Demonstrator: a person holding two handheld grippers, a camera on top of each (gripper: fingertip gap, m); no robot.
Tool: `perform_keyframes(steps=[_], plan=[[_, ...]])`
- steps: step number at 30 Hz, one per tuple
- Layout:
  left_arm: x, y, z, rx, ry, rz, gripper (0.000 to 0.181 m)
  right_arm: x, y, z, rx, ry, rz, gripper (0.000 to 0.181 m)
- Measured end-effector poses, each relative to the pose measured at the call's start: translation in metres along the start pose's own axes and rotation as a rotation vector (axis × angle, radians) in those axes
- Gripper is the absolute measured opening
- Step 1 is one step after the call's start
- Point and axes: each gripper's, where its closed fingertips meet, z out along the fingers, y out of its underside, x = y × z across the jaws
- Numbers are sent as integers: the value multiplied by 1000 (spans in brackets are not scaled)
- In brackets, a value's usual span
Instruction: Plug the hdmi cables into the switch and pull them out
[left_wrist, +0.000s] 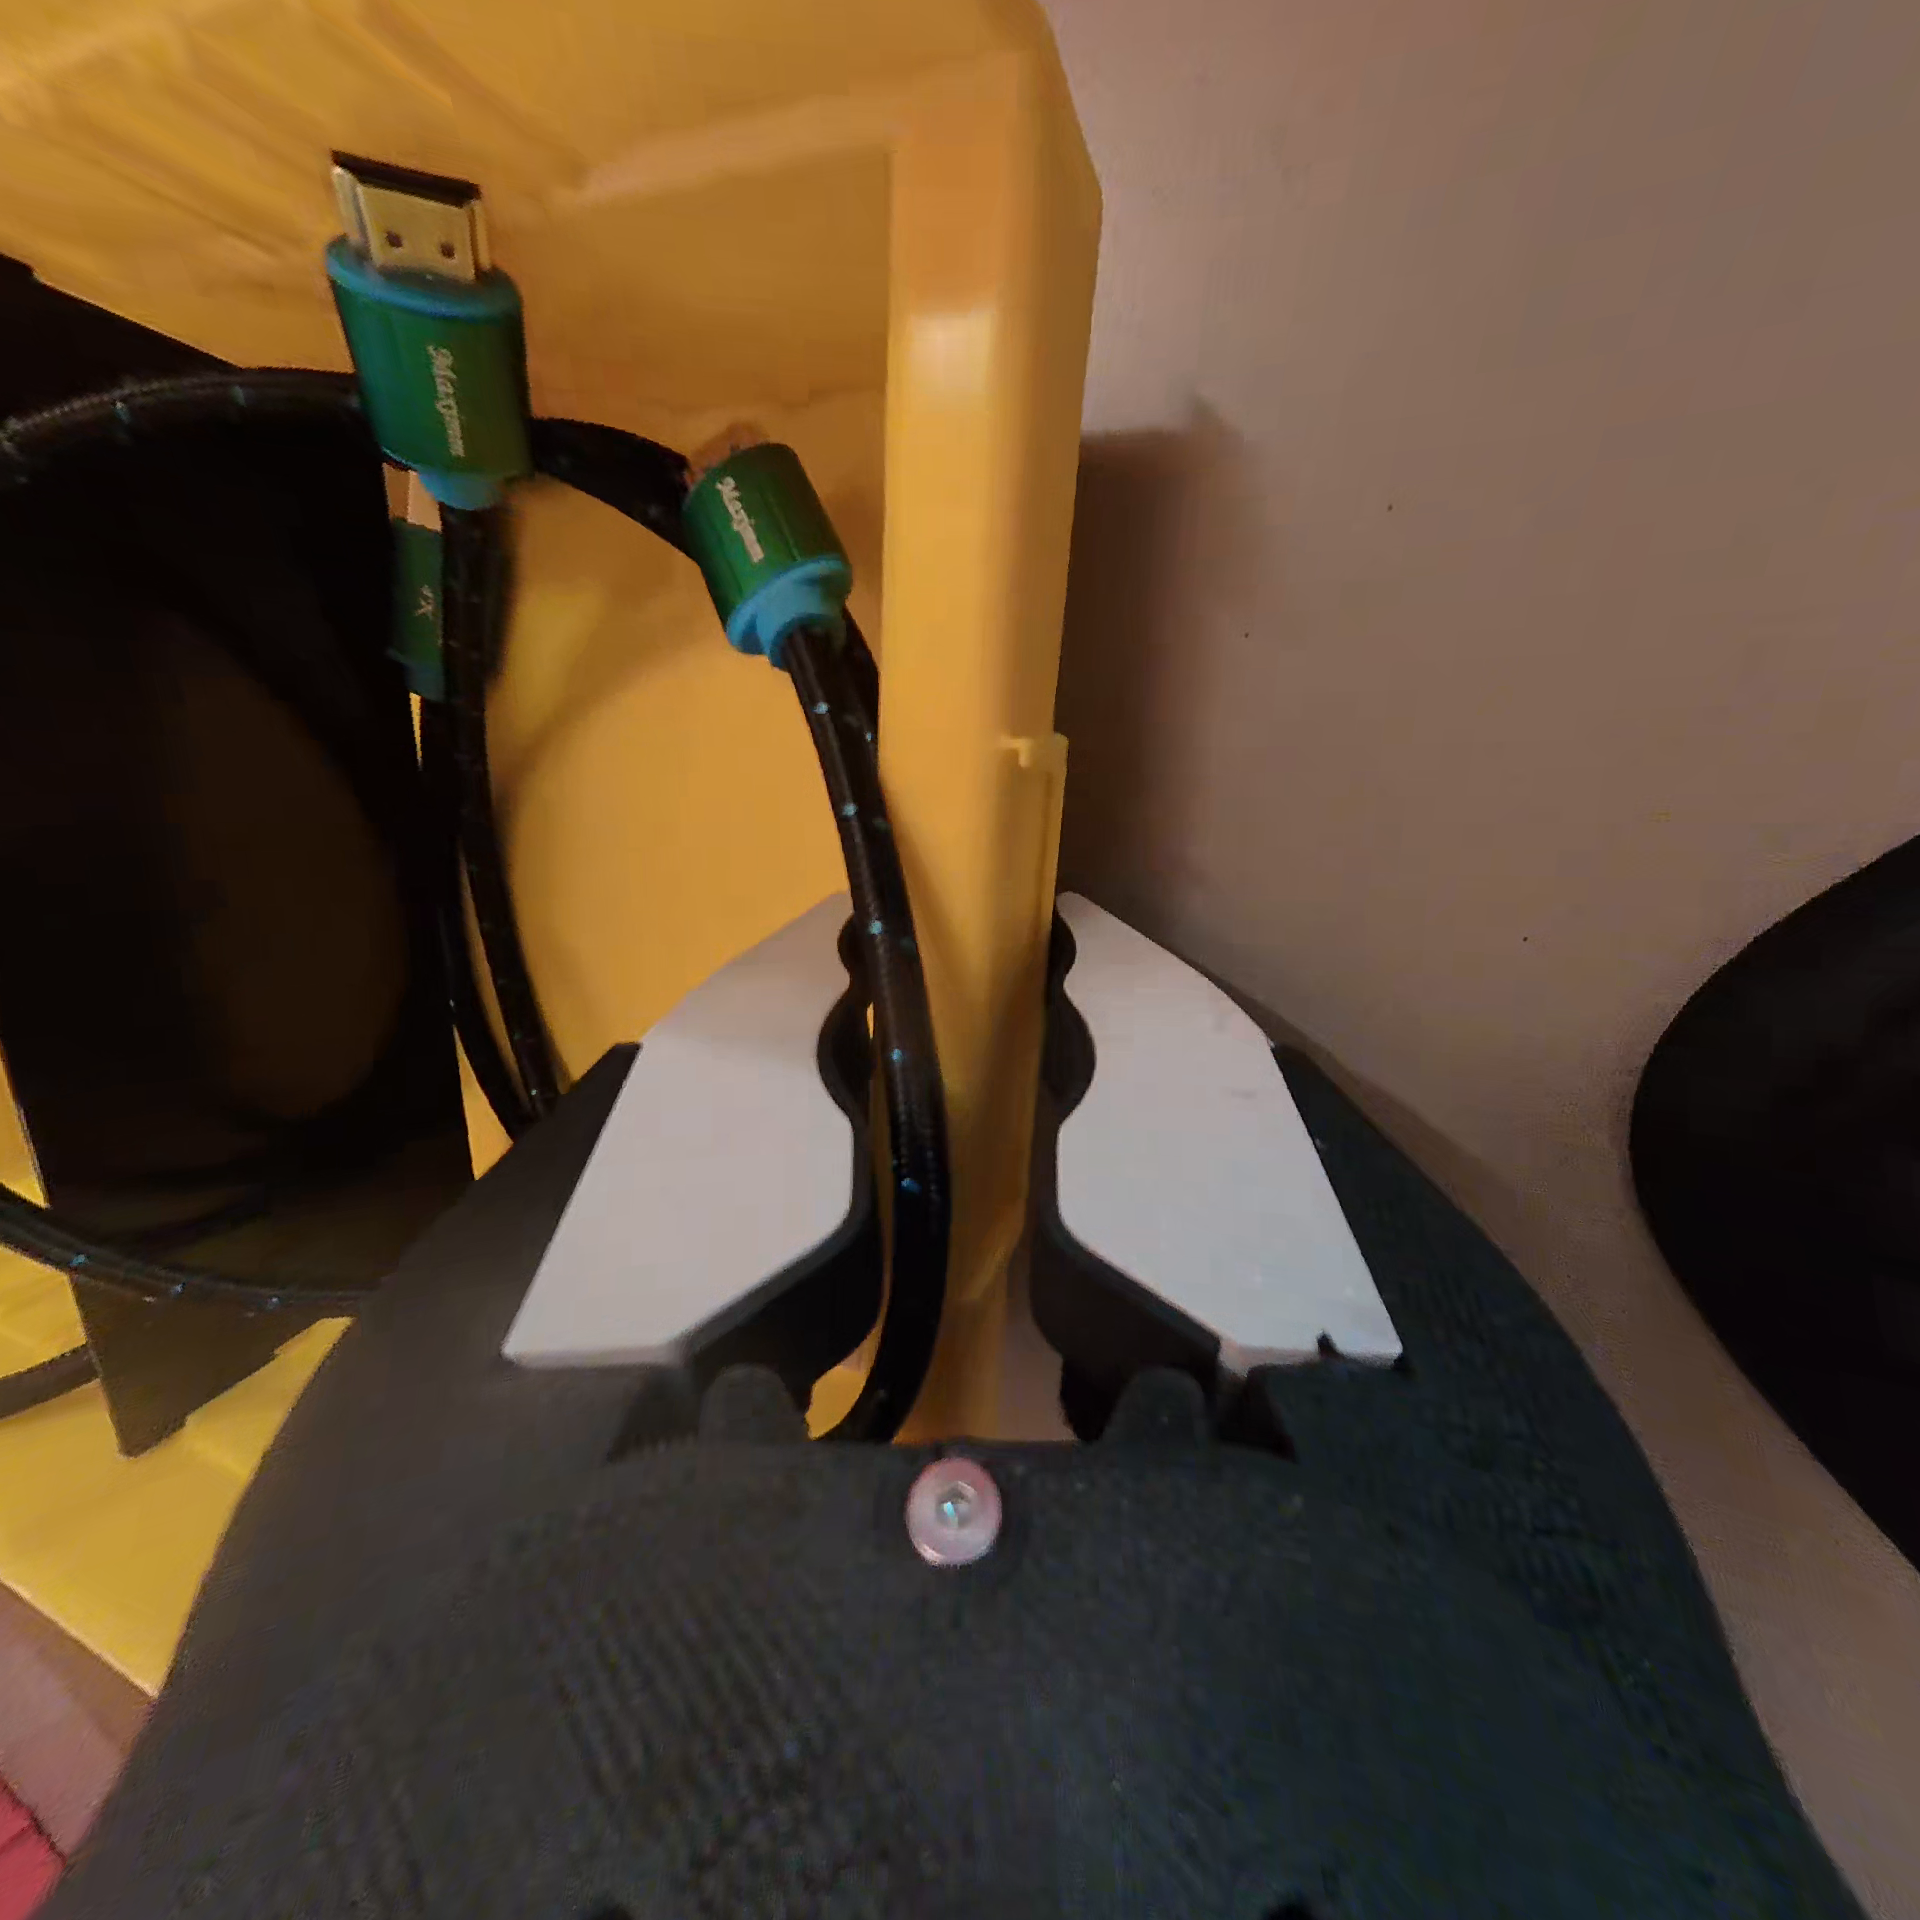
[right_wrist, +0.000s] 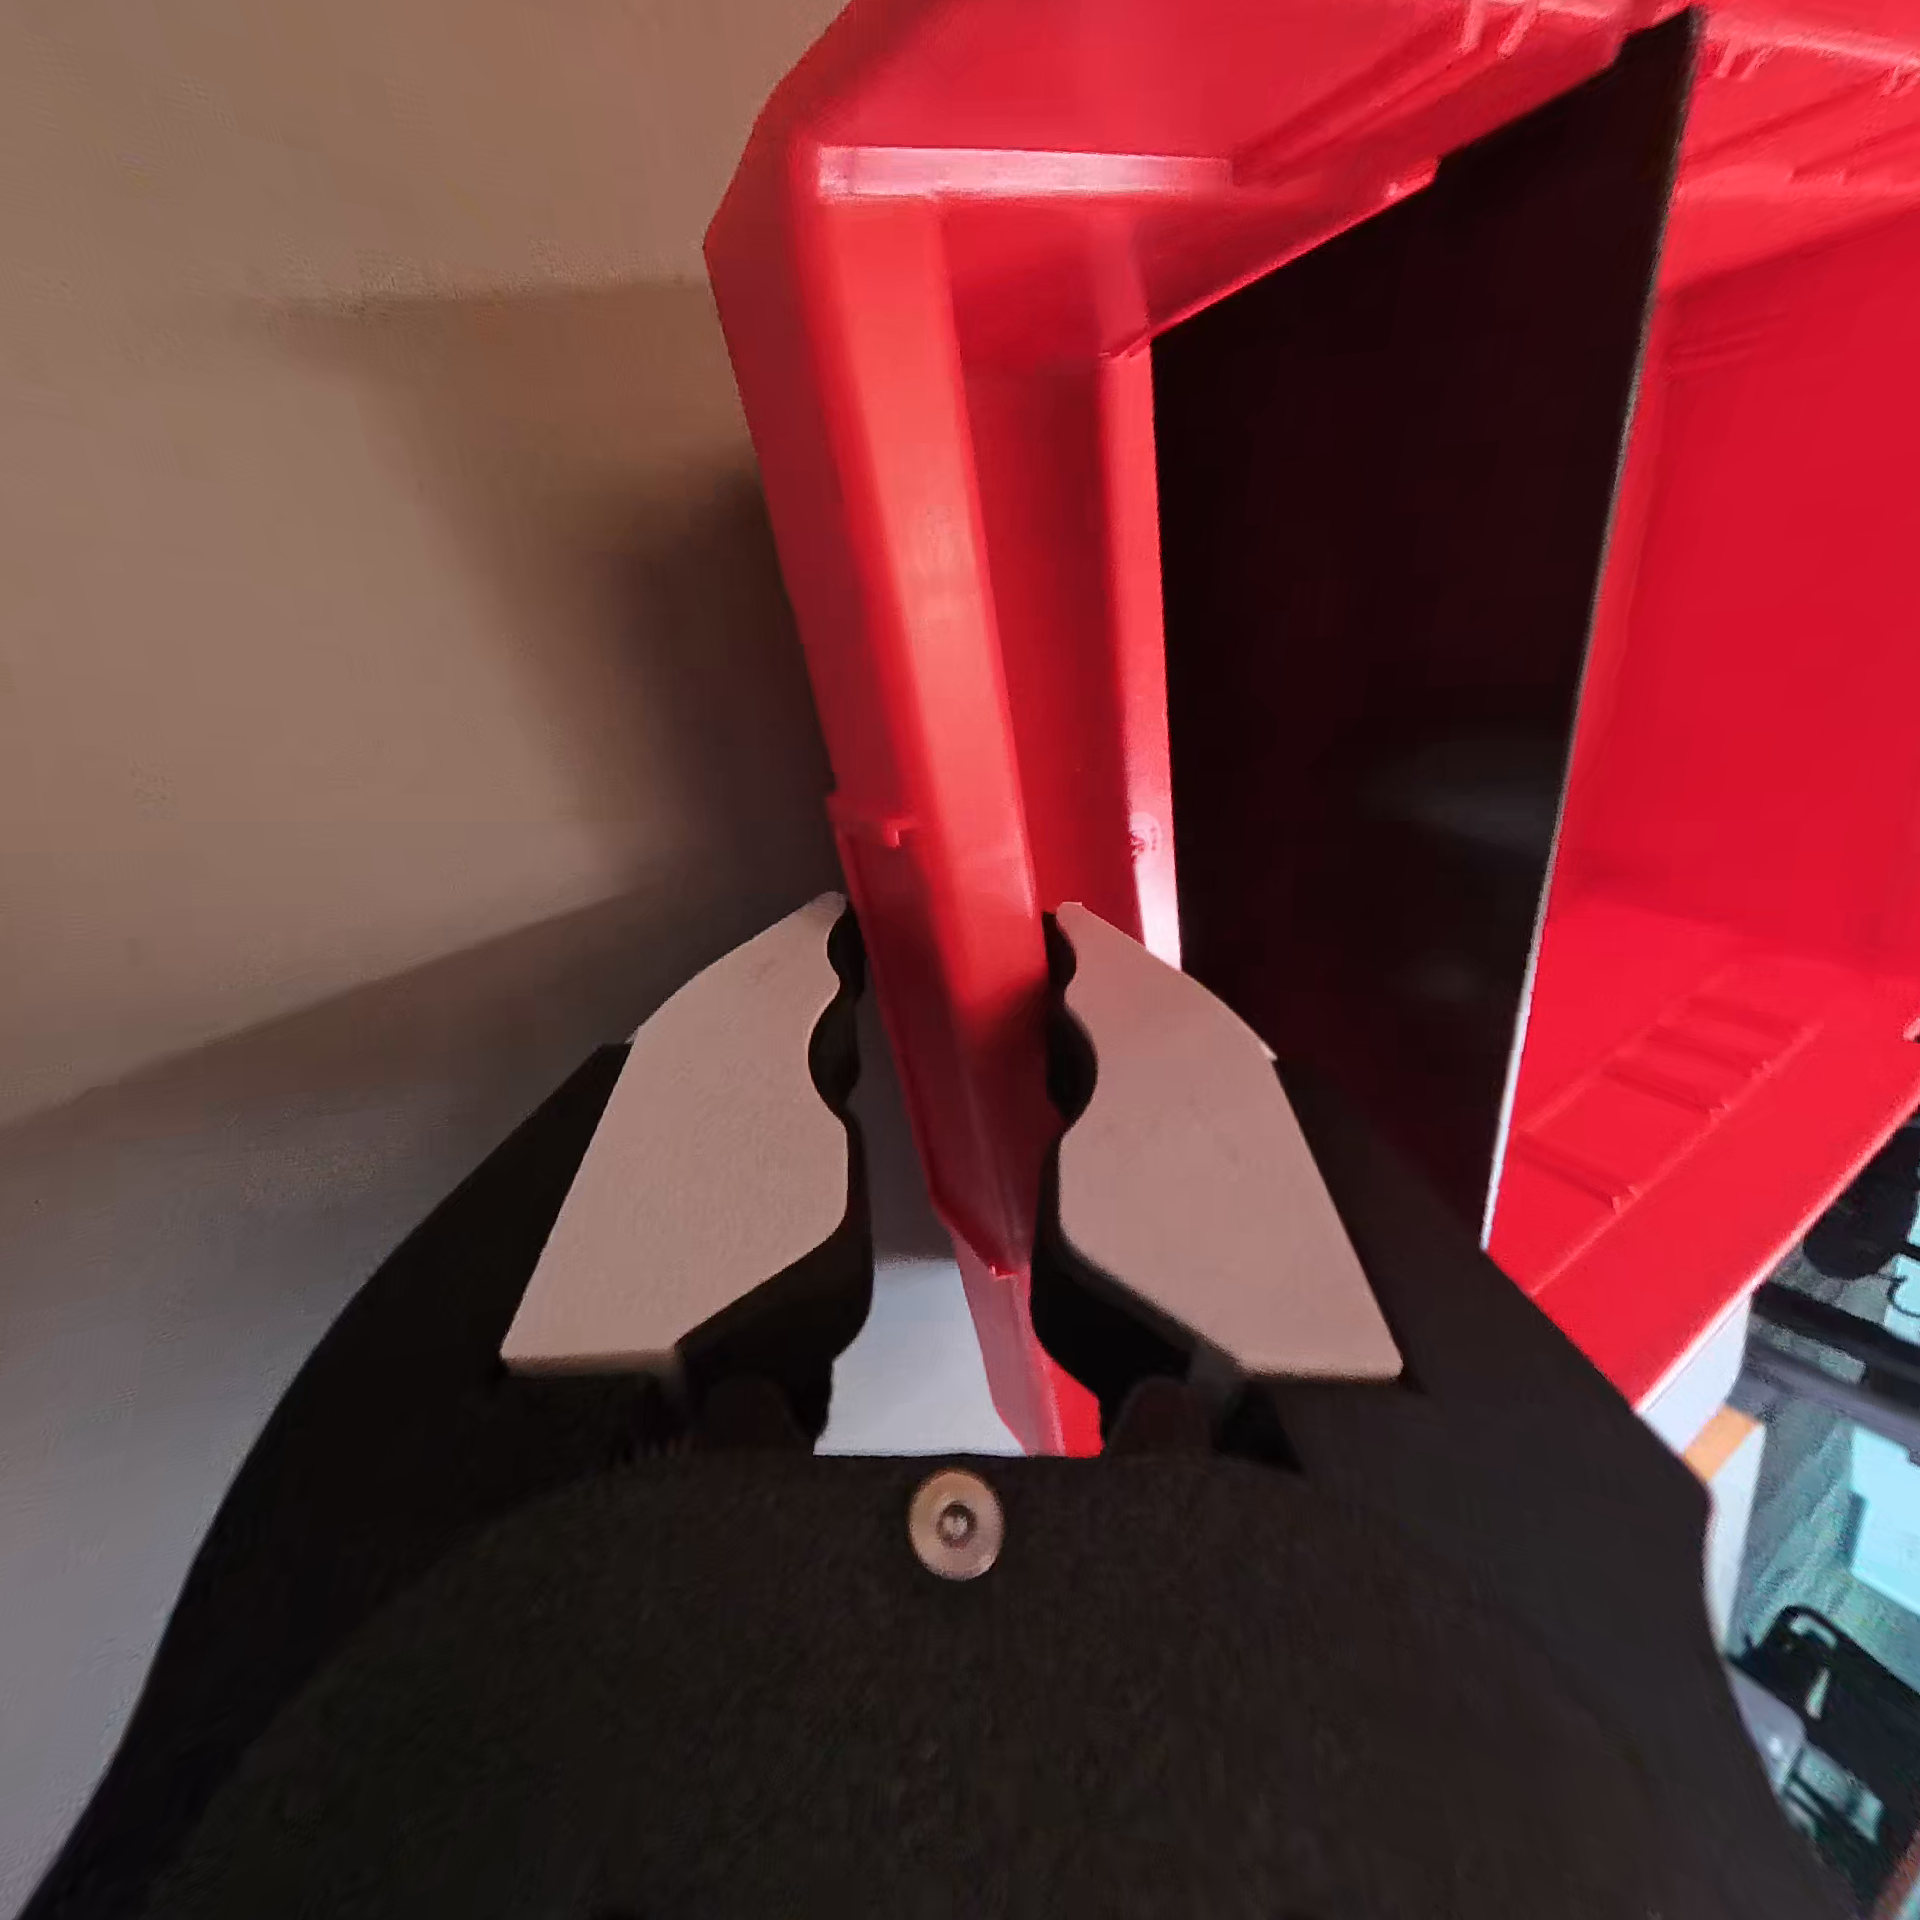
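In the left wrist view, a yellow plastic bin (left_wrist: 977, 520) holds black braided HDMI cables with green plugs. One plug (left_wrist: 431, 364) shows its gold tip near the top left, a second plug (left_wrist: 769, 551) lies against the bin's wall, and a third (left_wrist: 421, 613) is half hidden. My left gripper (left_wrist: 951, 925) is shut on the bin's wall, with one cable (left_wrist: 894, 1039) pinched beside it. My right gripper (right_wrist: 948, 925) is shut on the wall of a red bin (right_wrist: 935, 623). I see no switch.
A black panel (left_wrist: 208, 831) stands inside the yellow bin at left, and another (right_wrist: 1382, 623) inside the red bin. A dark rounded object (left_wrist: 1787, 1143) lies at the right. A beige surface (right_wrist: 312, 520) lies behind both bins. Cluttered floor shows at the lower right (right_wrist: 1829, 1558). Across from one pair of fingers to the other is roughly 30 cm.
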Motion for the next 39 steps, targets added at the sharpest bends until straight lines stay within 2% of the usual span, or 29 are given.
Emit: perform_keyframes(steps=[5, 8, 14, 23, 26, 29, 32, 35, 39], plan=[[-7, -5, 4, 6, -13, 6, 30, 15, 72, -7, -121, 58, 33, 34], [-12, -9, 7, 6, -17, 5, 30, 28, 97, -10, -139, 68, 94, 34], [-24, -16, 14, 12, -25, -7, 31, 62, 135, -1, -219, 132, 185, 34], [-52, -24, 27, 20, -57, -32, 31, 107, 154, 14, -265, 214, 295, 36], [-66, -24, 30, 33, -81, -50, 38, 109, 127, 4, -109, 212, 373, 57], [-69, -35, 13, 130, -31, -101, 41, 100, 73, -18, 214, 145, 480, 58], [-84, -52, -23, 281, -20, -172, 41, 95, 36, -38, 515, 87, 599, 54], [-117, -57, -54, 350, -100, -222, 41, 99, 23, -46, 736, 102, 680, 49], [-162, -43, -63, 230, -236, -181, 41, 97, 21, -48, 815, 127, 688, 49]])
